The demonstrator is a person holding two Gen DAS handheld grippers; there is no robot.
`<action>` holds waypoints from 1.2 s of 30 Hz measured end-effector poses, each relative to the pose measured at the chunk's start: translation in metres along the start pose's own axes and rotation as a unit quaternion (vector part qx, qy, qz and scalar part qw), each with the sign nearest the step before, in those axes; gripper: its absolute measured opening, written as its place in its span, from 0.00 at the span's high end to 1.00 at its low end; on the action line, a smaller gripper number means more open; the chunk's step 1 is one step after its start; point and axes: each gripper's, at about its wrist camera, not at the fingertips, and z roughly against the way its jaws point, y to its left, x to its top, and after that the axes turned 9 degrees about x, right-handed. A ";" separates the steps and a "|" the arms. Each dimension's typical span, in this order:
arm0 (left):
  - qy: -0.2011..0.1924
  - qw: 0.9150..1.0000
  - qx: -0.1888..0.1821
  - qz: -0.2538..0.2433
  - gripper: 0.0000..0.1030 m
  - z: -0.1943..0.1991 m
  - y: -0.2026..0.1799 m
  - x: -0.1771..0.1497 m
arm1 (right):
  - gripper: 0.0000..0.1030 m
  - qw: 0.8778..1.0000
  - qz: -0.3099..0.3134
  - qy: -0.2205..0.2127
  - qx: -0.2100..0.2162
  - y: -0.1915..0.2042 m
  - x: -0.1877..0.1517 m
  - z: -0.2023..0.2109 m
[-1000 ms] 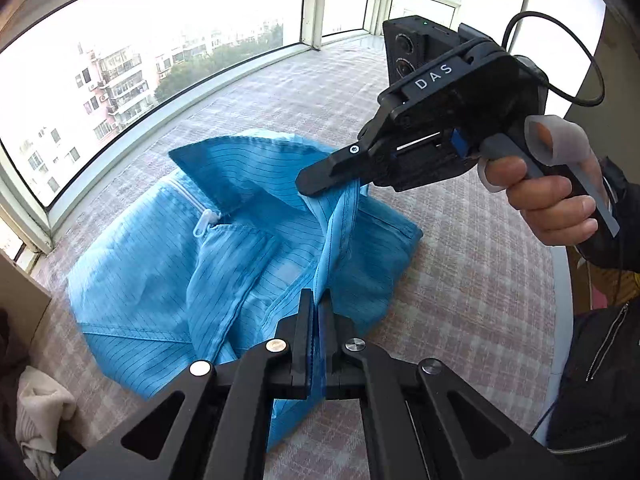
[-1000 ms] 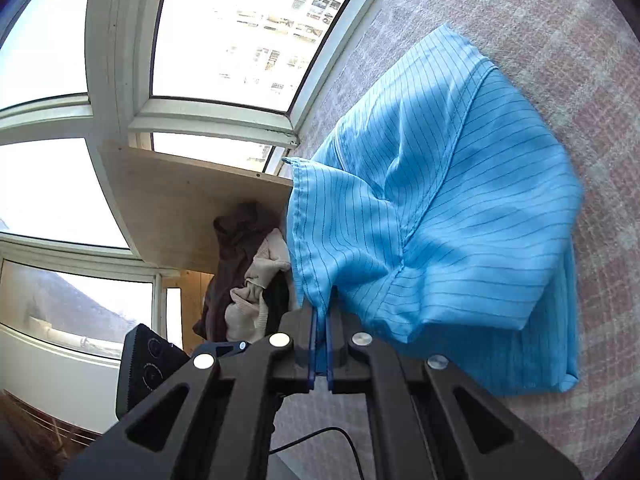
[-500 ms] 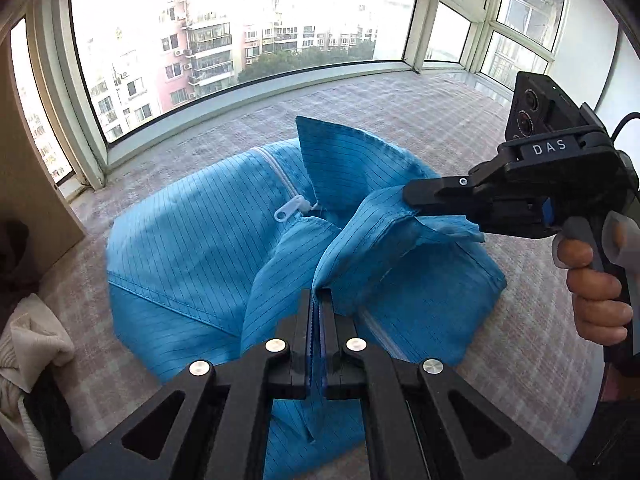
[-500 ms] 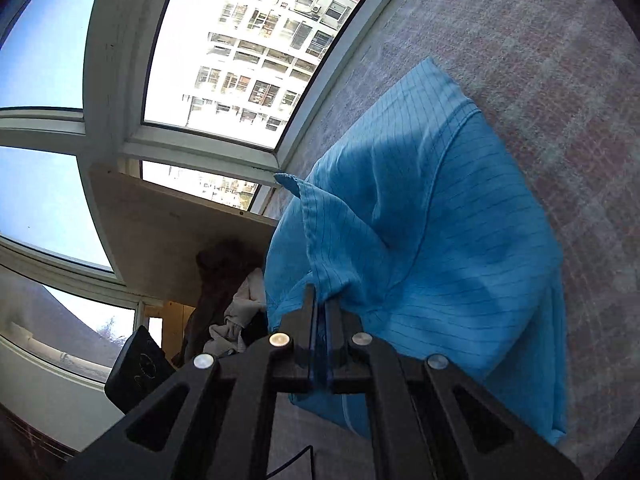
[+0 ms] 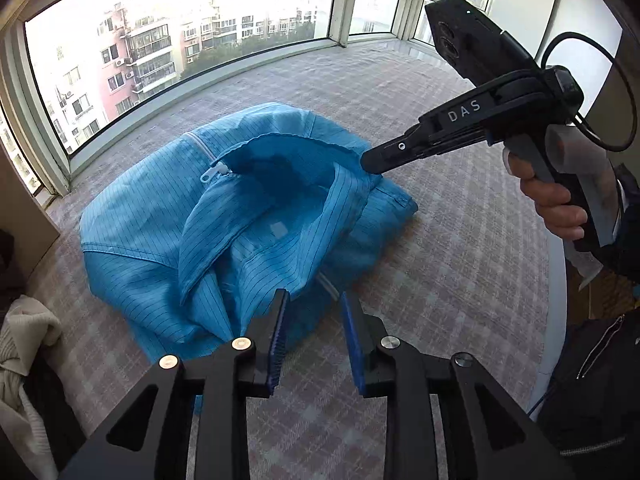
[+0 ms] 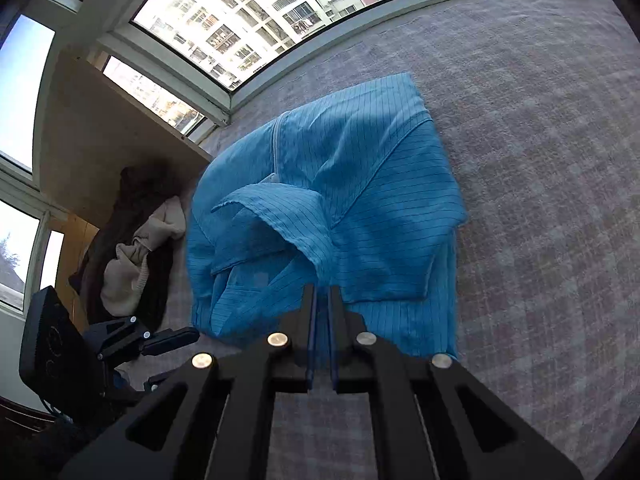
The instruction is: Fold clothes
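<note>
On the checked tabletop cover [image 5: 460, 280] below the curved window [image 5: 180, 40], a blue pinstriped garment [image 5: 132, 232] is seen lying in a loose heap, partly folded over itself. Its zipper pull [image 5: 214, 171] is visible near the upper fold in the left wrist view, and a small pale label [image 5: 278, 229] is noted on the inner side of the raised fabric. The left tool [image 5: 314, 334] is recorded with its blue-padded jaws set clearly apart; nothing is held between them, and the near edge of the garment lies just beyond the fingertips. The right tool [image 6: 322, 312] is recorded with its jaws nearly together, a narrow slit remaining between the pads, and a fold of the garment [image 6: 360, 184] is pinched at the tips and drawn up from the heap. In the left wrist view the same tool [image 5: 370, 160] is seen from the side, gripped by a hand [image 5: 552, 196], its tip meeting the lifted blue edge. A black cable [image 5: 624, 92] is seen looping behind that tool. At the left edge of the tabletop, a pile of cream and dark clothing [image 6: 132, 256] is noted beside a wooden panel [image 6: 108, 128], well apart from the blue garment's raised fold.
</note>
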 end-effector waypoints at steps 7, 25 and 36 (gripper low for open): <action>-0.019 1.000 0.000 -0.022 0.75 -0.010 0.008 0.024 | 0.94 0.999 -0.031 0.011 0.016 -0.005 -0.007 0.003; 0.019 0.997 0.025 -0.078 0.99 -0.065 -0.016 0.027 | 0.80 0.979 0.155 0.056 -0.119 0.065 0.008 -0.010; 0.013 0.998 0.015 -0.059 0.99 -0.050 -0.012 0.022 | 0.61 0.880 0.394 0.130 -0.231 0.119 0.020 -0.059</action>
